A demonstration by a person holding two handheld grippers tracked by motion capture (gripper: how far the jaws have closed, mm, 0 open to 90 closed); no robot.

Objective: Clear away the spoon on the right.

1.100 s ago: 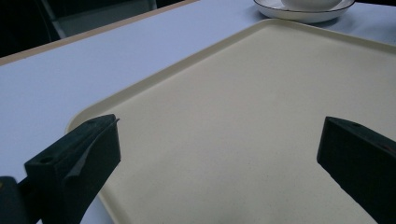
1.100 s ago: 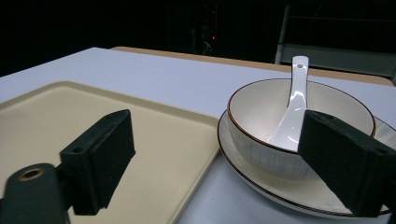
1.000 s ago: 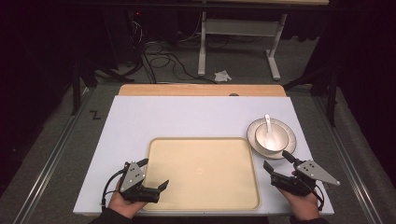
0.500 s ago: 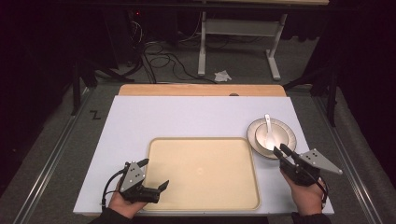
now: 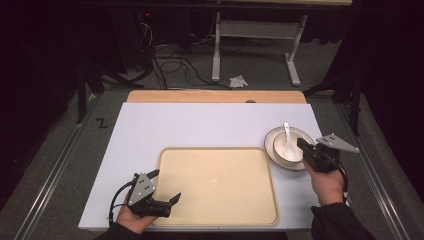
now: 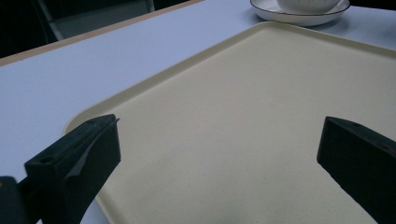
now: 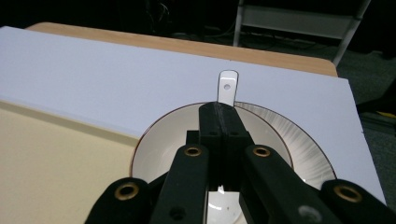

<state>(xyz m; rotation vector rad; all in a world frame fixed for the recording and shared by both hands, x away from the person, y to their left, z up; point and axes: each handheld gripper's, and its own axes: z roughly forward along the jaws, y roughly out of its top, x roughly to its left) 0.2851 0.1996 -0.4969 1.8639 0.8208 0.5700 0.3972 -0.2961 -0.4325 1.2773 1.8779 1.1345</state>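
Observation:
A beige tray (image 5: 220, 149) (image 6: 233, 93) lies at the near middle of the white table. To its right a plate (image 5: 306, 136) (image 7: 303, 144) (image 6: 299, 18) carries a white bowl (image 5: 278, 147) (image 7: 159, 140) (image 6: 308, 4) with a white spoon (image 5: 286, 131) (image 7: 227, 86) in it. My right gripper (image 5: 301, 144) (image 7: 219, 112) is over the bowl, jaws together, with the spoon's handle end showing just past the tips. My left gripper (image 5: 166, 185) (image 6: 219, 154) rests at the tray's near left corner, jaws wide apart and holding nothing.
The white tabletop (image 5: 200, 125) stretches bare behind the tray to a wooden strip (image 5: 215, 96) at its far edge. Beyond it on the floor stand a metal frame (image 5: 255, 30), cables (image 5: 170, 60) and a crumpled paper (image 5: 238, 80). The plate sits close to the table's right edge.
My right gripper has moved forward and left from beside the tray's right edge to over the bowl. The left gripper has stayed in place.

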